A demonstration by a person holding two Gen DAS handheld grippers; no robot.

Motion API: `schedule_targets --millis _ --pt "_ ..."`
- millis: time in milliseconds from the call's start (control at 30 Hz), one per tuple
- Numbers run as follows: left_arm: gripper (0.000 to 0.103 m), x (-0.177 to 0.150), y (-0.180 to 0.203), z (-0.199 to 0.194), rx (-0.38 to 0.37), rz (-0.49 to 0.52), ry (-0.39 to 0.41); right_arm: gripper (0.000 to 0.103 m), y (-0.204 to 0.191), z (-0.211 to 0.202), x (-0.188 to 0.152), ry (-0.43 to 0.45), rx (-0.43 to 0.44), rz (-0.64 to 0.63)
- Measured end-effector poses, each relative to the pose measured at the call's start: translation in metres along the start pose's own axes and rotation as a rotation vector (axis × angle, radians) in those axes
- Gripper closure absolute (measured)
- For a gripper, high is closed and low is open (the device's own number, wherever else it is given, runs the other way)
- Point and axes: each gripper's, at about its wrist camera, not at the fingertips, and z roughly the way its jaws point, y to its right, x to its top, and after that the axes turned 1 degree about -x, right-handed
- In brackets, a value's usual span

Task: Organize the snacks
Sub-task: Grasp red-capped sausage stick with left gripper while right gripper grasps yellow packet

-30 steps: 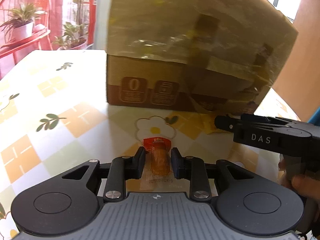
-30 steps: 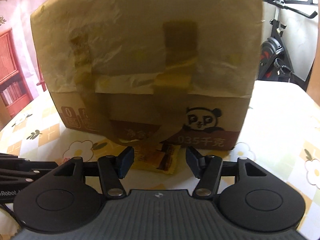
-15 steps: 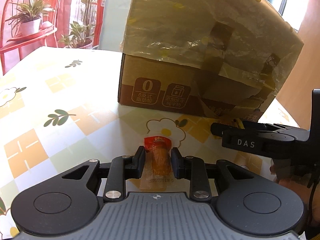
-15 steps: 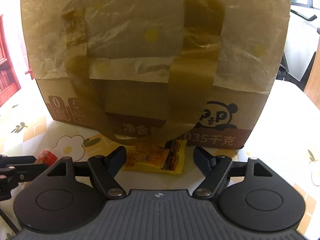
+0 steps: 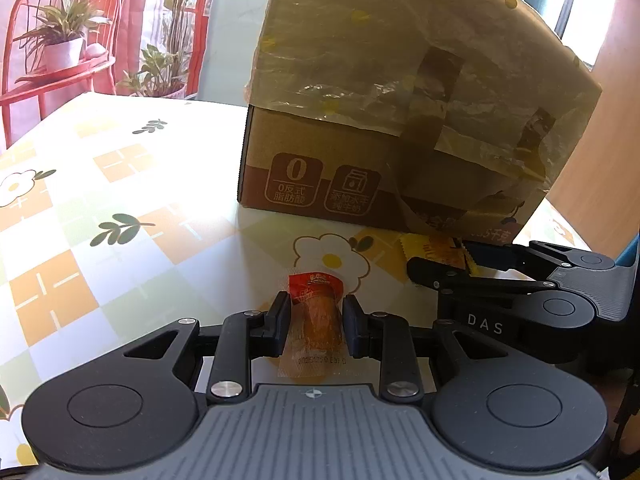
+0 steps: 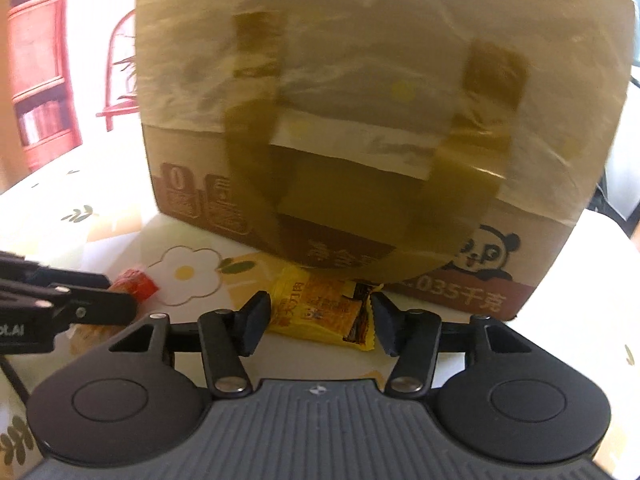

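Note:
My left gripper [image 5: 314, 312] is shut on an orange snack packet with a red top [image 5: 316, 284], low over the flowered tablecloth [image 5: 120, 200]. To its right, the right gripper [image 5: 444, 260] straddles a yellow snack packet [image 5: 424, 246] lying at the foot of a cardboard box [image 5: 400, 120]. In the right wrist view the right gripper's [image 6: 320, 312] jaws are closing. Their pads touch both ends of the yellow packet [image 6: 312, 300], whose right end is crumpled. The left gripper [image 6: 80, 304] and the orange packet [image 6: 136, 282] show at the left.
The tall box [image 6: 360, 120] is draped in a yellowish plastic bag with dark handles and blocks the way just behind both packets. A red chair with potted plants [image 5: 60, 48] stands beyond the table's far left edge. A red shelf [image 6: 36, 80] stands behind.
The right gripper slid forward and rolled, its jaws opened wider, then closed in on the yellow packet. The left gripper kept its hold on the orange packet and barely moved.

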Motion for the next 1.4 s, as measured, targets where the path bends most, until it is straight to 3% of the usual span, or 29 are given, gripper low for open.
schedule_targets --millis 433,733,933,1000,1033,1067,1100,1267,1400 --pt "0.074 0.001 -0.003 -0.004 -0.004 -0.016 -0.009 0.049 0.009 -0.006 -0.001 -0.008 0.083 0.031" --pt "0.085 0.006 -0.009 -0.024 -0.006 -0.023 0.03 0.05 0.013 -0.014 0.0 -0.054 0.121 0.036" --pt "0.085 0.003 -0.012 -0.026 0.002 -0.033 0.005 0.05 0.024 -0.034 -0.012 -0.053 0.13 0.123" --pt "0.078 0.003 -0.011 -0.029 0.002 -0.035 0.007 0.05 0.025 -0.037 -0.014 -0.052 0.124 0.143" --pt "0.07 0.004 -0.011 -0.029 0.011 -0.032 0.01 0.05 0.025 -0.04 -0.015 -0.049 0.121 0.148" --pt "0.053 0.003 -0.011 -0.029 0.018 -0.028 0.015 0.05 0.025 -0.043 -0.017 -0.043 0.119 0.153" --pt "0.051 0.003 -0.011 -0.029 0.018 -0.025 0.022 0.05 0.026 -0.045 -0.018 -0.036 0.119 0.158" --pt "0.053 0.001 -0.009 -0.021 0.016 -0.004 -0.012 0.05 0.025 -0.048 -0.026 -0.022 0.107 0.163" --pt "0.064 -0.003 -0.005 -0.016 0.039 0.03 -0.014 0.05 0.027 -0.049 -0.028 -0.004 0.096 0.187"
